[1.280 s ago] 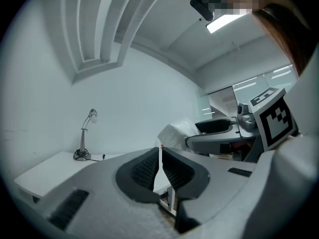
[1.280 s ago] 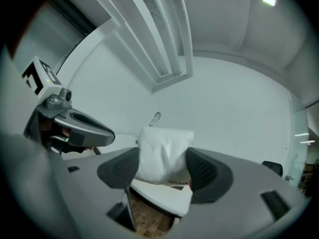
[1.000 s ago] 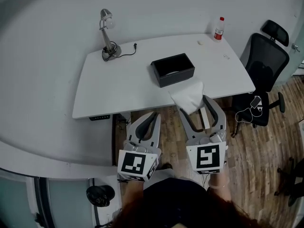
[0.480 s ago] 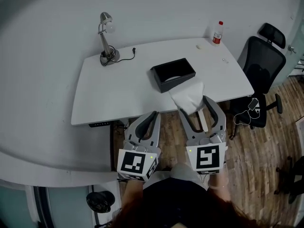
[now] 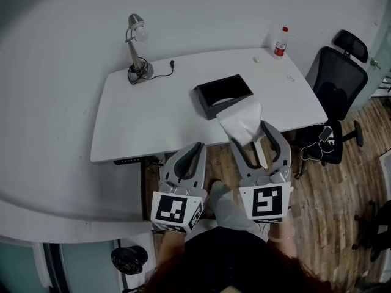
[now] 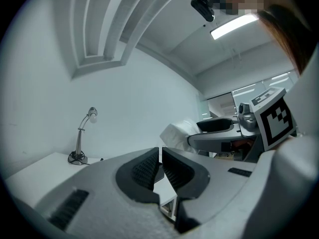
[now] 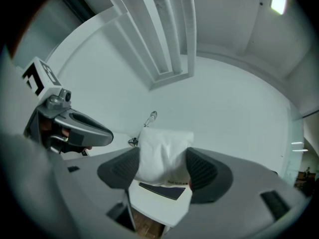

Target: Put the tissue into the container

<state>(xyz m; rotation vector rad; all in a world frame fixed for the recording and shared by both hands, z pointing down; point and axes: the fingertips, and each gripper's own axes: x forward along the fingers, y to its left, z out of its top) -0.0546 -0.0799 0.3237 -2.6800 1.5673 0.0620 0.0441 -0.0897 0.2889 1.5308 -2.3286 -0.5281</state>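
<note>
A white tissue [image 5: 242, 121] is pinched in my right gripper [image 5: 251, 135], which is shut on it just off the table's front edge. In the right gripper view the tissue [image 7: 164, 153] bulges up between the pads. The black open container [image 5: 230, 104] stands on the white table [image 5: 153, 118], just beyond and left of the tissue; its dark rim [image 7: 160, 189] shows below the tissue. My left gripper [image 5: 196, 148] hangs shut and holds nothing, left of the right one and off the table. Its pads nearly touch in the left gripper view [image 6: 160, 157].
A desk lamp [image 5: 135, 44] with its cord stands at the table's back left. A red-capped bottle [image 5: 280, 39] is at the back right. A black office chair [image 5: 339, 84] is to the right on the wooden floor [image 5: 330, 188].
The grippers and the held tissue keep their places relative to the table. The person's grey-clad leg has come forward below and between the grippers.
</note>
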